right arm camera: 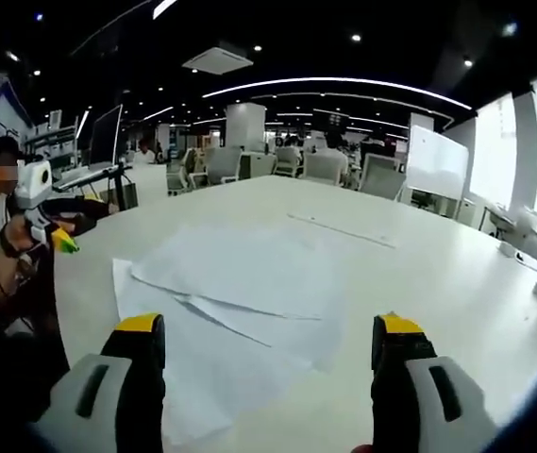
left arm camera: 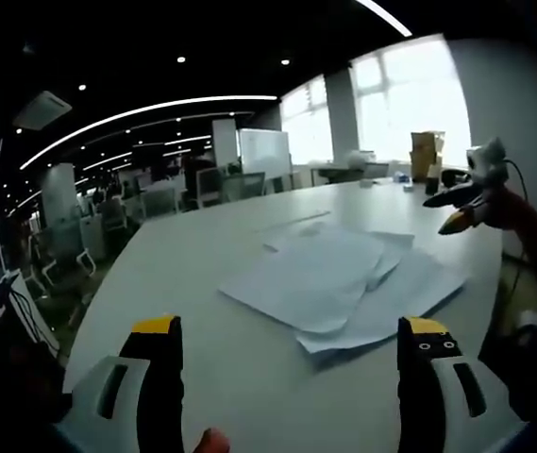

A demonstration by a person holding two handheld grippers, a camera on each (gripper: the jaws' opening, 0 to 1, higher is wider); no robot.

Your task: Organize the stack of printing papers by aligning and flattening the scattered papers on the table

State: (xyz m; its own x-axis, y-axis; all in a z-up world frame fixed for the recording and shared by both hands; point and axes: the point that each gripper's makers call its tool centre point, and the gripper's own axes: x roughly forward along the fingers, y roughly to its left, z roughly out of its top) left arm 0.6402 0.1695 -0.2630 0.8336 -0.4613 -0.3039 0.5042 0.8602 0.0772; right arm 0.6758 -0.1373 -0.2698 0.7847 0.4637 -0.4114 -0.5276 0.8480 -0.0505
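Papers (left arm camera: 344,278), loose white printing sheets, lie fanned and overlapping on a large white table (left arm camera: 192,255), not squared into a stack; corners stick out at different angles.

Left gripper view: left gripper (left arm camera: 292,351) has yellow-tipped jaws spread wide apart, nothing between them. The nearest sheet edge lies just ahead of the jaw tips and slightly toward the right-hand jaw; no contact. Bare tabletop runs between the jaws and off to the left as far as the table's curved edge, beyond which rows of office chairs (left arm camera: 155,198) stand. The right gripper (left arm camera: 461,209) shows at the far right of this view, held above the table past the pile; from here I cannot tell how its jaws stand.

Right gripper view: right gripper (right arm camera: 268,340) jaws released, wide apart, empty. The papers (right arm camera: 240,283) reach in between the jaw tips, with the nearest sheet's edge running toward the left-hand jaw; touching or not, cannot tell. Open table surface to the right and beyond the pile. The left gripper (right arm camera: 60,241) enters from the left, near the table's edge, apart from the sheets.

Far side: a cardboard box (left arm camera: 427,151) stands on the table near the windows (left arm camera: 410,94); contents not visible. A whiteboard (right arm camera: 436,162) stands beyond the table.
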